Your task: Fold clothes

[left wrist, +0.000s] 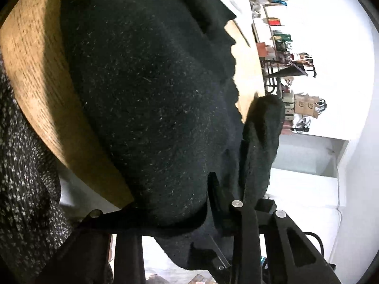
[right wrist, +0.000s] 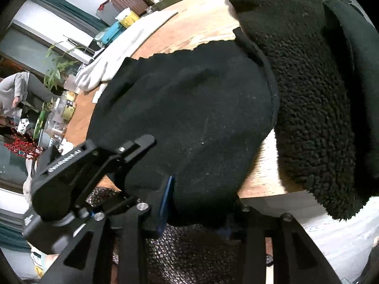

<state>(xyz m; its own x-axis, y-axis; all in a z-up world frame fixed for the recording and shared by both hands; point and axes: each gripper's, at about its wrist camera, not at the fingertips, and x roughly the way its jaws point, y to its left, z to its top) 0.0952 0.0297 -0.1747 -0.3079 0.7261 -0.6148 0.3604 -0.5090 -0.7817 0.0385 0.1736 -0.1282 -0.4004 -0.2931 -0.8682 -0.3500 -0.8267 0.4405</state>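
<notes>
Black fleece garment (right wrist: 189, 108) lies on the wooden table (right wrist: 203, 23), its near hem bunched between both claws. Right gripper (right wrist: 201, 203) pinches that hem; left gripper (left wrist: 220, 203) likewise pinches it. Judged mid-fold: next, carry the hem forward over the body.

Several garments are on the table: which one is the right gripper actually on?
The smooth black knit garment, whose near edge lies between the right gripper fingers. The curly black fleece lies further right, and the white garment lies beyond, both untouched.

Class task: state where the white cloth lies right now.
In the right wrist view, the white cloth lies upper left on the wooden table, just beyond the black garment.
</notes>
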